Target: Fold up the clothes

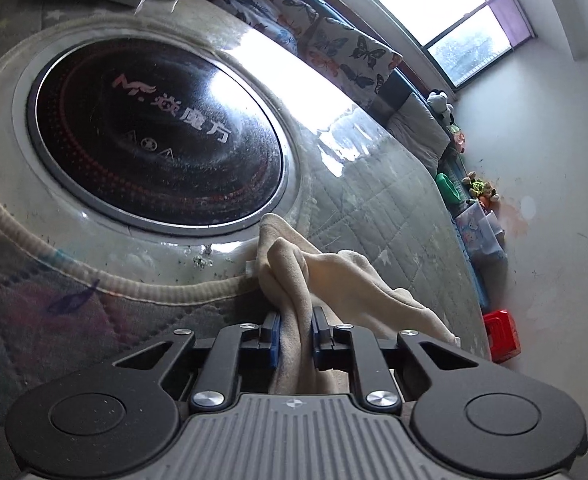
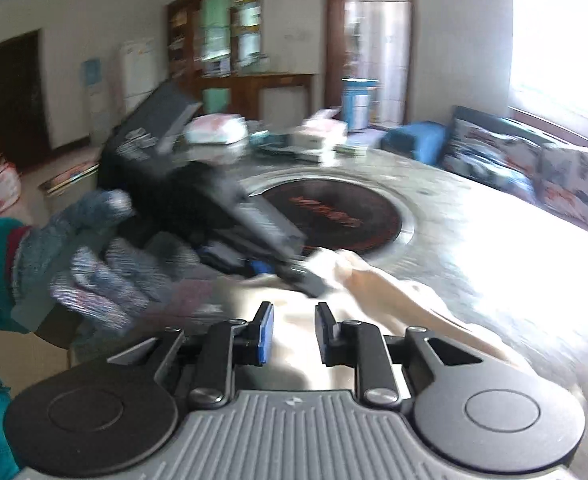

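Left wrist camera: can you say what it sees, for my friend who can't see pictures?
The left gripper is shut on a bunched cream cloth. Just beyond it, a round black cooktop is set into a shiny table, with butterfly cushions under a bright window.

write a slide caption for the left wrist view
Left gripper shut on a bunched beige garment beside the round black induction cooktop set into the table.
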Demonstrator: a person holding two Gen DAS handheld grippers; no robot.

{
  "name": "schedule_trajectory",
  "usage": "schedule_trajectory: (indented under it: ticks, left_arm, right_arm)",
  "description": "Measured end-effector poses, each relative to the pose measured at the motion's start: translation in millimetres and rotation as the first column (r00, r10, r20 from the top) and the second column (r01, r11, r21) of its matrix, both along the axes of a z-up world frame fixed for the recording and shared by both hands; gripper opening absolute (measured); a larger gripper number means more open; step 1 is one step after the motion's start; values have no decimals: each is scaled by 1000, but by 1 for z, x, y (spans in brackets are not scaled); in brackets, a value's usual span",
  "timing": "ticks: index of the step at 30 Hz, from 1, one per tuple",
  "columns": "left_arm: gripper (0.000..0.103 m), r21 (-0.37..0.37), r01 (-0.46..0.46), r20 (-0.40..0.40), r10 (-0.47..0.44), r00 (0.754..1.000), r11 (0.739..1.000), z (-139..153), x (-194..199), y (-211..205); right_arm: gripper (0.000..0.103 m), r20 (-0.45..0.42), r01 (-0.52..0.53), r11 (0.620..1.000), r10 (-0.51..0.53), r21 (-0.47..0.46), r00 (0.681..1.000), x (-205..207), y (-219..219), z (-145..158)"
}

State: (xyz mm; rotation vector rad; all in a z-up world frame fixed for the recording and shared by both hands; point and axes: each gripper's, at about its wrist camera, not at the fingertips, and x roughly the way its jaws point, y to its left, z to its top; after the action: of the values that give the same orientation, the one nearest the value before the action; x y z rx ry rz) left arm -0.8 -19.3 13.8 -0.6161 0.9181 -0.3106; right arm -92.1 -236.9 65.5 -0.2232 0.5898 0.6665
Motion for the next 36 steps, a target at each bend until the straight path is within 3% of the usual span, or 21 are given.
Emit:
schedule_trajectory:
  ticks: [4,7,10,18,21,23,30,34,36]
  left_arm:
    - [16,32,12,20,-13,1000,999,4,-2,-3]
    - [16,66,27,51,-30,998,997,8,-5,-8]
    - [16,100,36,78,-44,996,994,14,-6,-13]
    - [16,199,58,151,-89,985,978,26,-12,-29]
    - [16,235,66,176,-109,978,970,29,-12,-37]
    - [16,255,72,193,-124,973,964,32,-12,-43]
    - [15,287,109,260,-187,947,952,58,-8,-67]
    - [14,303,143,288,-233,929,942,68,2,-91]
    - [14,308,155,300,-250,921,939,71,7,-107]
  right_arm:
    - [27,-16,164,987,-164,-2,986,5,-39,-2]
    - [31,-31,336,942,-336,-26,941,18,-81,-13]
    - [38,-60,444,896,-443,1,895,24,-115,-24]
    - [46,-167,537,841,-520,73,838,36,-149,-55]
    - [36,-180,540,833,-517,119,837,33,-153,-57]
    - [16,-193,532,835,-504,141,842,31,-152,-57]
    - [10,-107,539,821,-528,188,842,15,-165,-30]
    - [9,-38,573,798,-577,189,816,9,-186,-9]
    - [0,-17,595,781,-603,190,797,8,-199,-1]
